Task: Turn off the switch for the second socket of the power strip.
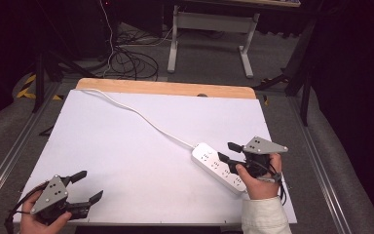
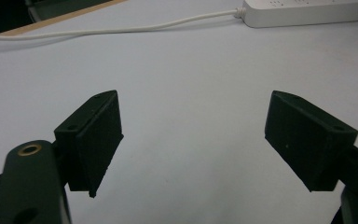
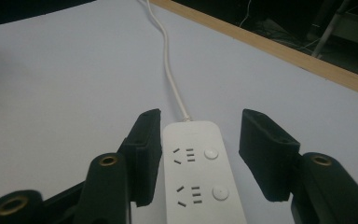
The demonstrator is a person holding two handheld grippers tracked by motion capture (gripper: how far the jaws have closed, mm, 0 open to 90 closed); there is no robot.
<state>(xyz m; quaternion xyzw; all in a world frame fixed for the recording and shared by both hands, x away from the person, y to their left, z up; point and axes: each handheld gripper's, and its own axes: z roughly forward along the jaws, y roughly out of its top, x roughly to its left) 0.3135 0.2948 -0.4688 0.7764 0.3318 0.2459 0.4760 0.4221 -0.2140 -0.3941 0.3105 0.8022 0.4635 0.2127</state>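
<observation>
R gripper (image 3: pixel 198 154) straddles the power strip (image 3: pixel 198 172), jaws spread, a gap on one side, so no pinch. Strip lies flat on the white table (image 1: pixel 126 146), R side near the front edge; cord (image 1: pixel 141 117) runs to far left. L gripper (image 2: pixel 193 140) spread wide, nothing between, front-left corner.
</observation>
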